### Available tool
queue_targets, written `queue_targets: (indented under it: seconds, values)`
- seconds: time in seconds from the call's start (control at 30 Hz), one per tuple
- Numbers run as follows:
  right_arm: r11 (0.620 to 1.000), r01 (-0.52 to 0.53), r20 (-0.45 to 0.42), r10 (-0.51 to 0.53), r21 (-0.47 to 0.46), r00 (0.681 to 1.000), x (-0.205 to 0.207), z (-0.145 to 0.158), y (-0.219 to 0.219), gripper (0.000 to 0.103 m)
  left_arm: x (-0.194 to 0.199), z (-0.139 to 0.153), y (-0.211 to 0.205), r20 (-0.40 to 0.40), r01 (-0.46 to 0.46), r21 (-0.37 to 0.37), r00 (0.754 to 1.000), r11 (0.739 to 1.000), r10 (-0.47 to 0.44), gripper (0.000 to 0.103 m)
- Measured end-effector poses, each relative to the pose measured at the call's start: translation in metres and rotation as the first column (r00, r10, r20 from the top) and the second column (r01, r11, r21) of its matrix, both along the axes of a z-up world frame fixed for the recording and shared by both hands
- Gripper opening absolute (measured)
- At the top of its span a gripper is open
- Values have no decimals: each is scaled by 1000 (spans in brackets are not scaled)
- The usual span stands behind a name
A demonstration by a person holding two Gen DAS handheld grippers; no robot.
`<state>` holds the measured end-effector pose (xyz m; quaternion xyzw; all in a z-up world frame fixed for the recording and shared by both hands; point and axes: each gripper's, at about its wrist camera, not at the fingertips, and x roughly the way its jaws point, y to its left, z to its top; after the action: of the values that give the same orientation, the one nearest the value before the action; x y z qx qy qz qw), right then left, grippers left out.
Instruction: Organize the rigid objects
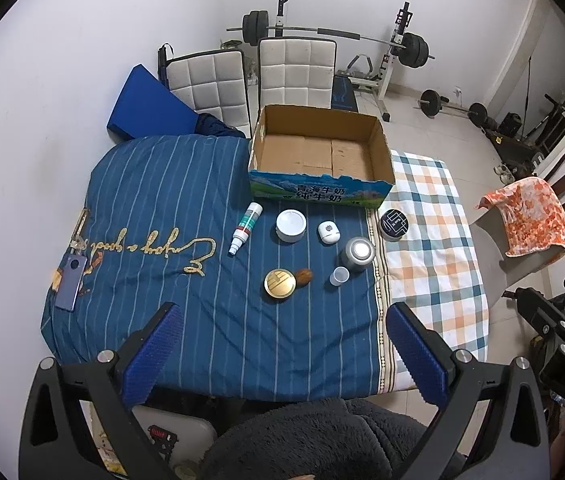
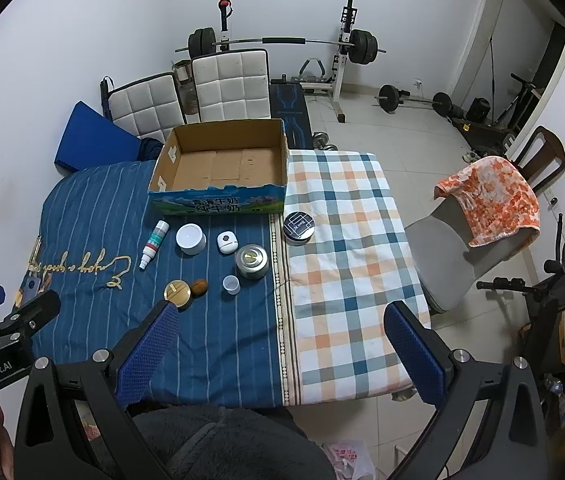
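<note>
An empty cardboard box (image 1: 318,152) (image 2: 222,164) stands at the far side of the cloth-covered table. In front of it lie a white spray bottle (image 1: 245,229) (image 2: 154,243), a white round jar (image 1: 291,225) (image 2: 191,239), a small white case (image 1: 329,232) (image 2: 227,242), a silver tin (image 1: 357,253) (image 2: 251,261), a clear cap (image 1: 339,276) (image 2: 230,284), a gold disc (image 1: 280,284) (image 2: 178,293), a brown nut (image 1: 305,276) (image 2: 199,287) and a black round tin (image 1: 394,224) (image 2: 299,227). My left gripper (image 1: 282,312) and right gripper (image 2: 282,312) hang open above the near edge, holding nothing.
A phone (image 1: 70,280) and keys (image 1: 78,232) lie at the table's left. Two white padded chairs (image 1: 250,76) stand behind the box, with a blue cushion (image 1: 150,100) beside them. A chair draped with an orange towel (image 2: 490,204) stands right. Weights line the back wall.
</note>
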<state>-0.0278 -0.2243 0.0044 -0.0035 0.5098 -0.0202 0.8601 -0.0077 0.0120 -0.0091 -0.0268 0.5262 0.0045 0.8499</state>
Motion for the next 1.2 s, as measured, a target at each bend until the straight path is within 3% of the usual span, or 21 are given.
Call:
queue_targets:
  seconds: [1.2]
  values:
    - [1000,5,2,-5,-3,1000,11,-4,1,103,20,-3,-1,-15,22,-12,1000,1000,-22,103]
